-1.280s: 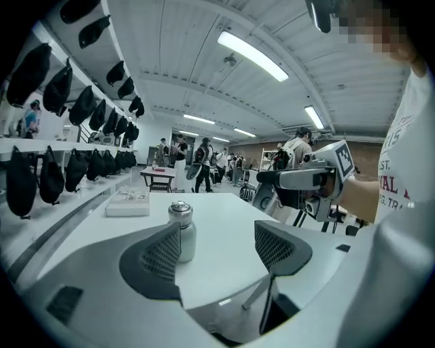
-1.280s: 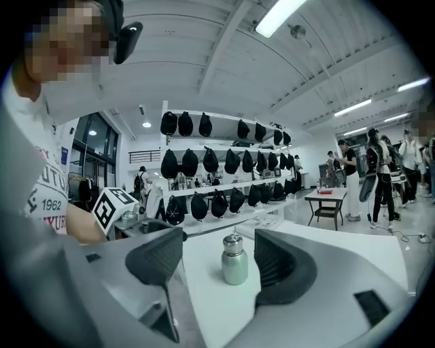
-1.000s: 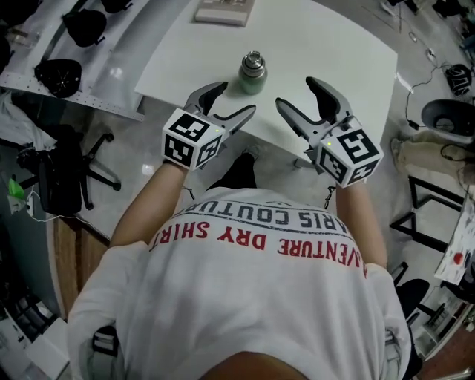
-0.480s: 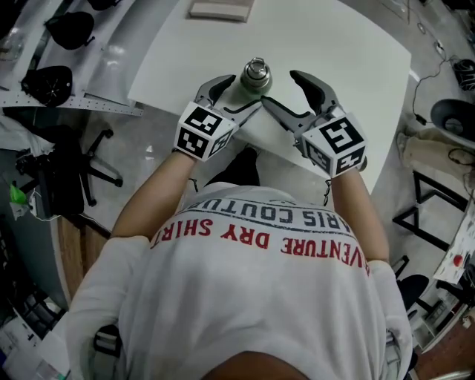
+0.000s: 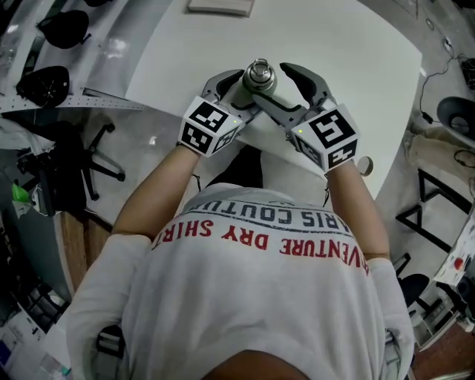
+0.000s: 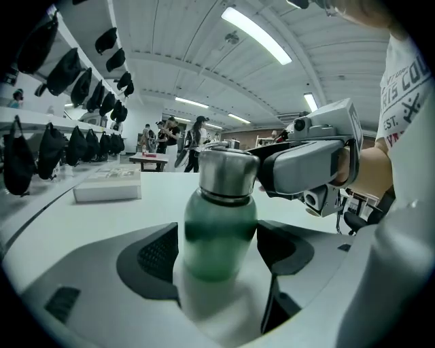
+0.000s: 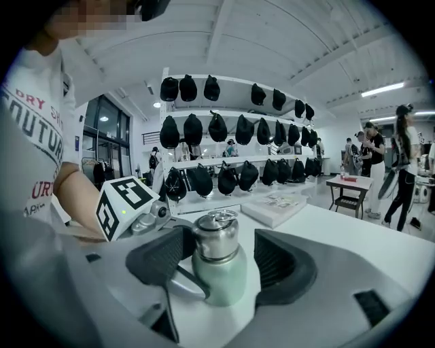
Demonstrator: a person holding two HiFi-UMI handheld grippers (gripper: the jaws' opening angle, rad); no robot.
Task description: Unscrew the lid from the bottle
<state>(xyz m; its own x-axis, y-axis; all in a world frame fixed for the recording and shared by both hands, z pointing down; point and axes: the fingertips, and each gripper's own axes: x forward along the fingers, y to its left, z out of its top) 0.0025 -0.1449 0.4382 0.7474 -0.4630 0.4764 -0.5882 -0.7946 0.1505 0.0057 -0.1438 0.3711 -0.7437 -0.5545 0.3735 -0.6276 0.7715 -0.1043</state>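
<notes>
A green bottle with a steel screw lid stands upright near the front edge of the white table. My left gripper reaches in from the left. Its jaws are opening, with the bottle's green body between them and the pads not pressing on it. My right gripper comes in from the right and stands open. Its pads flank the steel lid and bottle neck with a gap on each side. In the left gripper view the right gripper shows beside the lid.
A flat white box lies at the table's far side. Left of the table stand a rack with black caps and an office chair. Shelves of black caps line the room, and people stand in the background.
Both grippers have moved forward from the table's front edge and now flank the bottle, the left at its body and the right at its lid.
</notes>
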